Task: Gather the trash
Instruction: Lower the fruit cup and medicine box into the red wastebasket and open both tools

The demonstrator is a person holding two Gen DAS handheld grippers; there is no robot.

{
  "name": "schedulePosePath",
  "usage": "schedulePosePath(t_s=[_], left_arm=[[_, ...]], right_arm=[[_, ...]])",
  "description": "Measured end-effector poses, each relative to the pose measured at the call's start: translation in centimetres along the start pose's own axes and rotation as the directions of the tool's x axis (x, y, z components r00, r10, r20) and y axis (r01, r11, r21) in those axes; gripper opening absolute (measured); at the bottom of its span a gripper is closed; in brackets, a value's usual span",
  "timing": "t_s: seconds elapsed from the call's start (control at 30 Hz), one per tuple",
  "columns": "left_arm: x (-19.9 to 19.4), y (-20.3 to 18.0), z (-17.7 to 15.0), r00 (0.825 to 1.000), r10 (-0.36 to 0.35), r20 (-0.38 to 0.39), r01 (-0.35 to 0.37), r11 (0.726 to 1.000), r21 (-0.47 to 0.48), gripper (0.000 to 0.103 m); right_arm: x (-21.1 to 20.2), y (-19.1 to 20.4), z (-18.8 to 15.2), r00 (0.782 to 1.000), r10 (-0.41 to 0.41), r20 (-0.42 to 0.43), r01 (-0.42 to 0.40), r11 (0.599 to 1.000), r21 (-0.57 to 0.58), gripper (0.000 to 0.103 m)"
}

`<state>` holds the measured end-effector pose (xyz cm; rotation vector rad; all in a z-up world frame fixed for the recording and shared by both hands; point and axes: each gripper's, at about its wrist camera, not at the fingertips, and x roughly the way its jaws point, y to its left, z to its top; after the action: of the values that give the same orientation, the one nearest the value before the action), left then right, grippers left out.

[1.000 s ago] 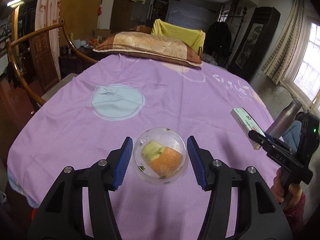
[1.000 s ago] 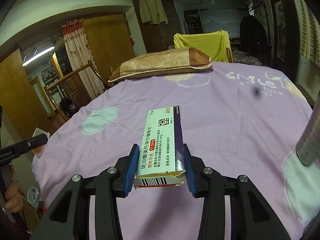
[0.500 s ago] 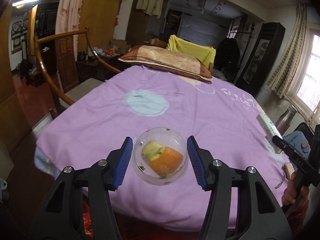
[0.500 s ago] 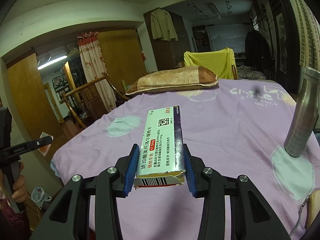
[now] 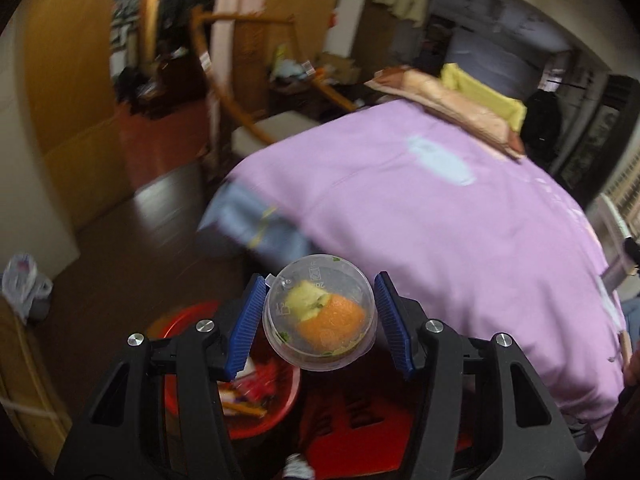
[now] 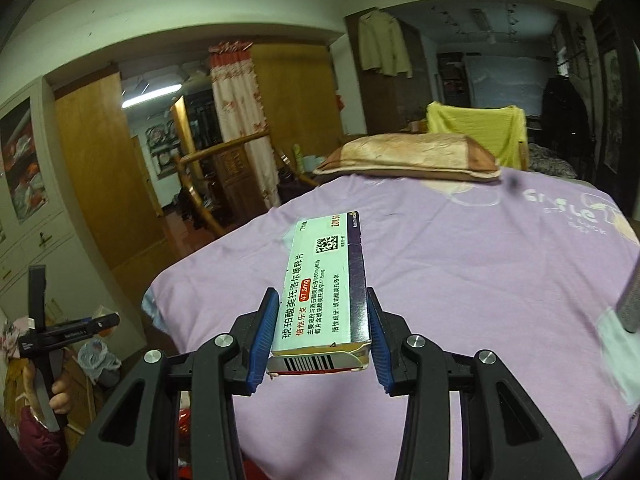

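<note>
Trash cup (image 5: 320, 314), clear plastic with orange and green peel inside, is clamped in my left hand-held gripper (image 5: 320, 322), past the bed (image 5: 440, 220) foot edge and just above the red bin (image 5: 256, 392) on the floor. Right hand-held gripper (image 6: 320, 340) is clamped on the medicine box (image 6: 324, 280) over the bed. Step in hand: carry to bin. Next: centre cup over bin, release, then bring box across
</note>
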<state>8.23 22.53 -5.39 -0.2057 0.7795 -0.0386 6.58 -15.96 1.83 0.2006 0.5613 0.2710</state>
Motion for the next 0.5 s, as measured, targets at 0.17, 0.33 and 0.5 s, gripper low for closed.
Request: schedulePosePath(t_s=[0.17,0.33,0.5], left_arm=[[1.8,4.6,-1.9,0.996,0.070,-0.049,-0.072,0.996,-0.056,0.056],[3.5,7.7,-3.9,0.985,0.146,-0.091,-0.154,0.985,-0.079,0.083],[3.1,10.3,-4.7,0.976,0.193,-0.098,-0.203,0.974,-0.098,0.088]], right_arm=[[2.5,3.7,-0.4,0.997,0.053,-0.062,-0.055,0.998,-0.027,0.042],[4.9,8.0,-1.0,0.988,0.094,-0.125,-0.103,0.992,-0.073,0.042],[6.6,11.6,-1.6,0.973,0.144,-0.178,-0.164,0.981,-0.103,0.042]])
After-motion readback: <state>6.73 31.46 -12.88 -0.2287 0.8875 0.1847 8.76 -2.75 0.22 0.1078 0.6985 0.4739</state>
